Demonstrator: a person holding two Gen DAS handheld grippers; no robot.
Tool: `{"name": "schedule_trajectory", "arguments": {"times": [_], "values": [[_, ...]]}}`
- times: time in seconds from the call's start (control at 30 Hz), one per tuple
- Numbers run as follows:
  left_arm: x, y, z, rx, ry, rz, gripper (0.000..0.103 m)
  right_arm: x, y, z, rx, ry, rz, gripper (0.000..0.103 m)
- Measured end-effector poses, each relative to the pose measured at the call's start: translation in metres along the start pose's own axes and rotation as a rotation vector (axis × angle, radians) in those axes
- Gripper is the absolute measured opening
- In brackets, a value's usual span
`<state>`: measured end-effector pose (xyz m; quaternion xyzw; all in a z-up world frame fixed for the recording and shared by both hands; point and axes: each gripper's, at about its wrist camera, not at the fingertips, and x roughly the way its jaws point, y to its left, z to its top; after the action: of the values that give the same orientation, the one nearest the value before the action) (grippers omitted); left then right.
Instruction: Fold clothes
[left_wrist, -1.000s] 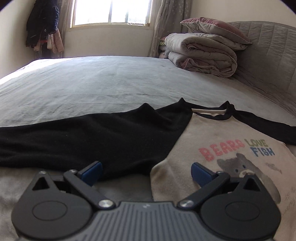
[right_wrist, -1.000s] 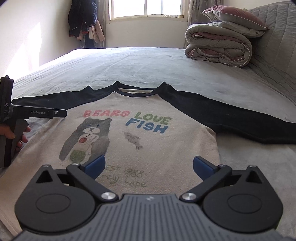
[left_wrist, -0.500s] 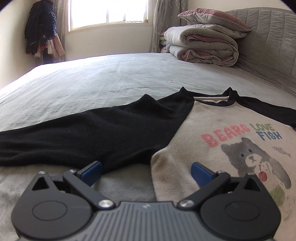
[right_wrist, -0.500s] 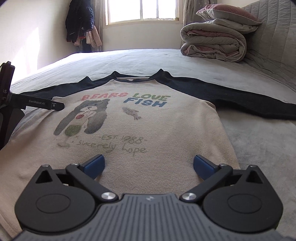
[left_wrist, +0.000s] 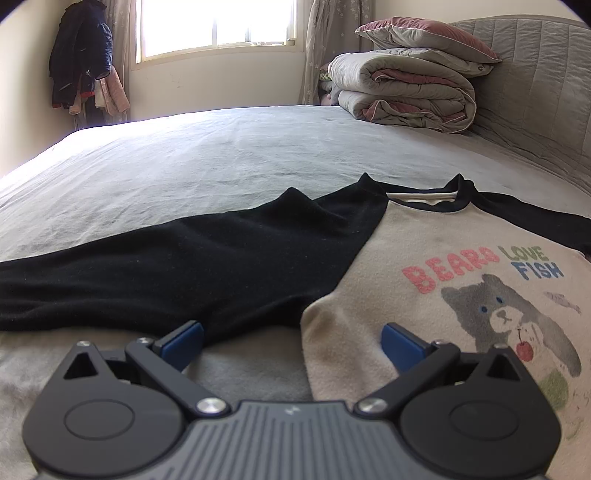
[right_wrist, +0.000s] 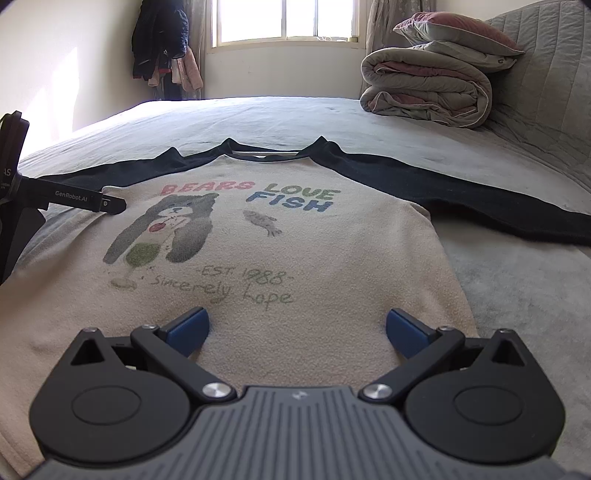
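While the raglan sweatshirt (right_wrist: 295, 258) lies spread flat, front up, on the grey bed (right_wrist: 258, 122), both grippers hover low over its near part with nothing between their fingers. Its cream body carries a bear print (right_wrist: 173, 229) and the words "BEARS LOVE FISH", and its dark sleeves stretch out toward the two side edges of the bed. The collar points toward the far edge, under the window (right_wrist: 284, 18).

In the left wrist view, the left gripper (left_wrist: 291, 341) has its blue-padded fingers (left_wrist: 183, 338) spread wide; one sits by the lower edge of the dark left sleeve (left_wrist: 184, 266), the other over the cream body near the armpit. Whether the pads touch the cloth cannot be told.

The right gripper (right_wrist: 297, 332) is likewise wide apart, both fingers over the lower cream part of the sweatshirt, below the printed script. At the left border of the right wrist view, the left gripper shows from the side, marked "GenRobot.AI".

A folded duvet (right_wrist: 428, 88) with a pillow (right_wrist: 458, 27) on top sits at the far right corner of the bed, against the quilted headboard (right_wrist: 546, 74). Coats (right_wrist: 162, 44) hang in the room's corner beside the window.
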<state>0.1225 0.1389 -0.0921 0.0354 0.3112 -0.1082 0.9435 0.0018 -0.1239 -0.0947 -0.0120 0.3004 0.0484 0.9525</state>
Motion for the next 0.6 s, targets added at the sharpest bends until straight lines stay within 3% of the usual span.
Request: {"name": "schedule_trajectory", "arguments": {"times": [0.6], "values": [[-0.0003,0.0002,0.0002,0.000,0.000,-0.002,0.103,0.0017,0.0015,0.0040,-0.010,0.021,-0.005,0.103]]}}
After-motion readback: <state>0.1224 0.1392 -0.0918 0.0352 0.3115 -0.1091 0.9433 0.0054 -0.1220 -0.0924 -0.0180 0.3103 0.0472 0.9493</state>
